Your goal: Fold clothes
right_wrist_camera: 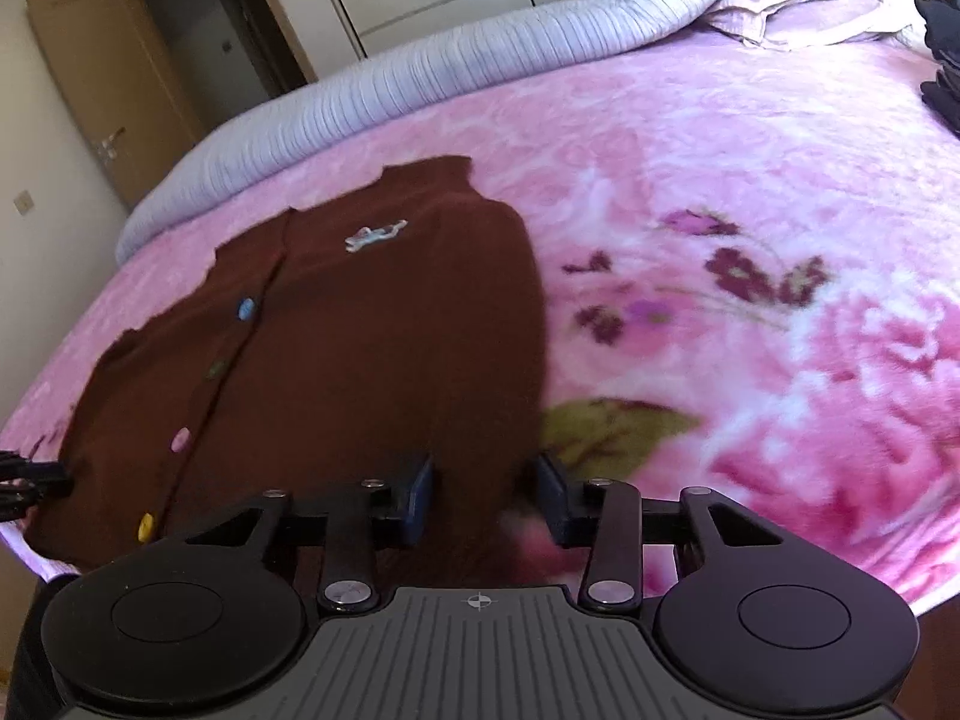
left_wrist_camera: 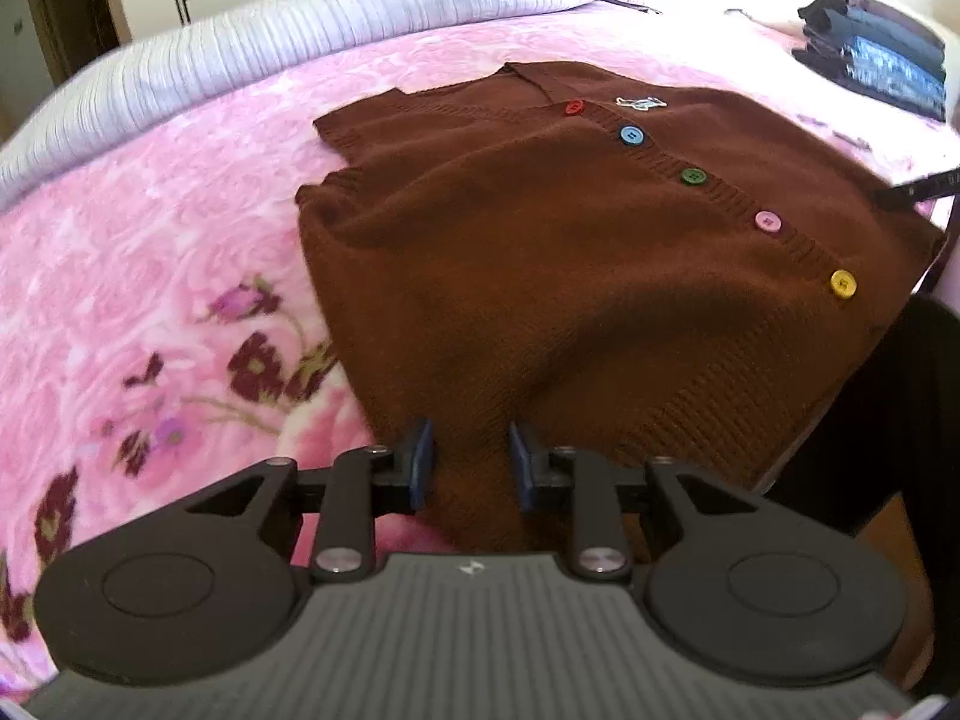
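A brown cardigan (left_wrist_camera: 576, 276) is lying buttoned on a pink flowered bed (left_wrist_camera: 150, 252). At its near hem, the left tool (left_wrist_camera: 471, 462) and right tool (right_wrist_camera: 485, 492) are both gaping, fabric lying between their jaws.

brown cardigan (right_wrist_camera: 336, 372) blurred in right wrist view; its hem hidden behind the right gripper (right_wrist_camera: 483, 495). dark folded stack (right_wrist_camera: 942, 42) beyond cardigan cut by frame edge.
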Tool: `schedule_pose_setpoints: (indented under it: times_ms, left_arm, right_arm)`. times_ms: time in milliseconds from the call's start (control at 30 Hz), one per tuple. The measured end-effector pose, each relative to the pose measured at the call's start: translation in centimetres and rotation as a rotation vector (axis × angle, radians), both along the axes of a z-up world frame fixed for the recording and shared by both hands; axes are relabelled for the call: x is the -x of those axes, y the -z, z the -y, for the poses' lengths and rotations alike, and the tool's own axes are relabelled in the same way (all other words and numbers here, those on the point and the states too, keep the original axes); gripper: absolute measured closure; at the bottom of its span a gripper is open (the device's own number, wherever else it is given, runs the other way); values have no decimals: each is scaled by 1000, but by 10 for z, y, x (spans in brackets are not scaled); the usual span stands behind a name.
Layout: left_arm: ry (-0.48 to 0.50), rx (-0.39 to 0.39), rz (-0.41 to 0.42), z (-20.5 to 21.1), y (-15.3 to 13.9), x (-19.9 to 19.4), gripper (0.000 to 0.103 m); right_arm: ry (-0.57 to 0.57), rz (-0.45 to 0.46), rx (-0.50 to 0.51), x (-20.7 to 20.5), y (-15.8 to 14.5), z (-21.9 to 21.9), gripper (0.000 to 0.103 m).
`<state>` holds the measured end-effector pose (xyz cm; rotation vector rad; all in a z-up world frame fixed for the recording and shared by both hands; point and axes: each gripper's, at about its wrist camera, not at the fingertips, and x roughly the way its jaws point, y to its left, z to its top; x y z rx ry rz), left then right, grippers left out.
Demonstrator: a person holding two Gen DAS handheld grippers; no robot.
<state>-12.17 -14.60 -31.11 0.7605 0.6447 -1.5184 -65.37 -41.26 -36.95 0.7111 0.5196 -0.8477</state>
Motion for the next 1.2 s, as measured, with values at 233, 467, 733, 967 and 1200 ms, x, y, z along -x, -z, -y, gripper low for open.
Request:
schedule_pose_setpoints:
  times_ms: [233, 467, 733, 967, 1200]
  left_arm:
    - [-27, 96, -15, 49, -48, -37, 69]
    - [-9, 122, 8, 181, -43, -59, 56]
    - [22, 102, 44, 330, 1, -78, 56]
    - [88, 20, -18, 385, 35, -92, 96]
    - [97, 97, 87, 395, 31, -87, 98]
  right_arm:
    - [-73, 39, 103, -18, -49, 31, 59]
    - [-250, -48, 191, -118, -56, 126, 56]
    - [-358, -198, 211, -211, -32, 252, 49]
    - [-479, -256, 214, -257, 13, 334, 49]
    - [-493, -196, 234, -263, 9, 346, 100]
